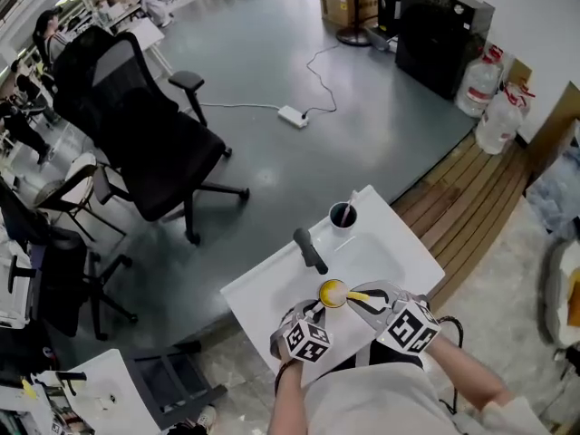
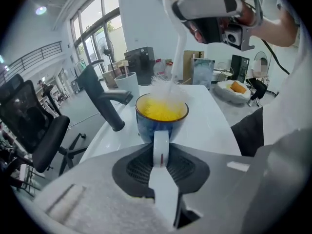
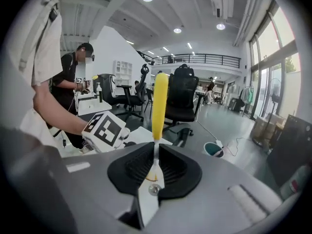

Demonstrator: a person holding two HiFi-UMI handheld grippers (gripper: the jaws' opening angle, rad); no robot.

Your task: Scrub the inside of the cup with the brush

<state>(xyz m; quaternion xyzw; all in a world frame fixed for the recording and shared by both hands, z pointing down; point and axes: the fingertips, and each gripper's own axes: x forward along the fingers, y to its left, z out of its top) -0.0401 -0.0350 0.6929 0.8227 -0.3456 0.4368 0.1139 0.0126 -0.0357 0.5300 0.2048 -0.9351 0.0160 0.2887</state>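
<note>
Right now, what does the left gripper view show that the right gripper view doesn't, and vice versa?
Only the left gripper view: the blue cup, its handle clamped in the left gripper, the brush bristles at its rim, a black faucet.
Only the right gripper view: the right gripper shut on the yellow brush handle, the left gripper's marker cube, a standing person.
Both: the brush, the white table, black office chairs.

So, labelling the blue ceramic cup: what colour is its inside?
Yellow inside the blue ceramic cup, clearest in the left gripper view.
</note>
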